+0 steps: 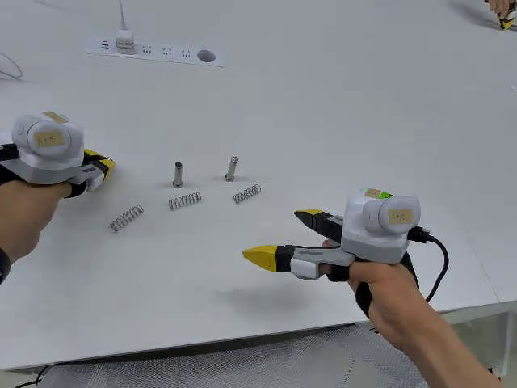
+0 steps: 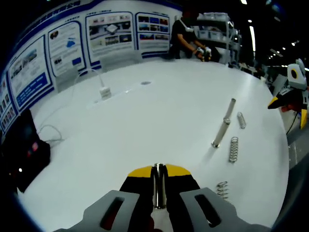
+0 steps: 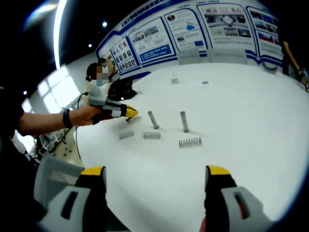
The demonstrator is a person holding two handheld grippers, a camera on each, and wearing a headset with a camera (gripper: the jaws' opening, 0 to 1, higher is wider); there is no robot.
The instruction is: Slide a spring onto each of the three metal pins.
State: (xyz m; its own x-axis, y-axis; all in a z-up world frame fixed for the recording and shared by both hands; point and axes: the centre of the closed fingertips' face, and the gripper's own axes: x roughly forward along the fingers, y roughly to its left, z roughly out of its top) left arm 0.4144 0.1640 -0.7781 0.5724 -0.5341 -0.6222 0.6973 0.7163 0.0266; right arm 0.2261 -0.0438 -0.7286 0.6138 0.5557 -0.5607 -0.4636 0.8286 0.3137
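Two metal pins [image 1: 178, 174] [image 1: 232, 168] stand upright mid-table, with three springs [image 1: 127, 217] [image 1: 185, 200] [image 1: 247, 193] lying in a row just in front of them. At the left, my left gripper [image 1: 103, 165] hovers low beside them; in the left gripper view its jaws are shut on a third metal pin [image 2: 158, 186], with the standing pins [image 2: 220, 133] and springs [image 2: 233, 149] off to the right. My right gripper [image 1: 287, 236] is open and empty, near the front edge, pointing left. The right gripper view shows its own jaws [image 3: 154, 179] wide apart, the pins [image 3: 184, 121] and springs [image 3: 190, 142] ahead.
A white power strip [image 1: 153, 50] with a plugged-in charger [image 1: 123, 39] lies at the back of the white table [image 1: 347, 105]. The table's front edge [image 1: 242, 338] runs just below the right hand. A person [image 2: 186, 34] works at the far end.
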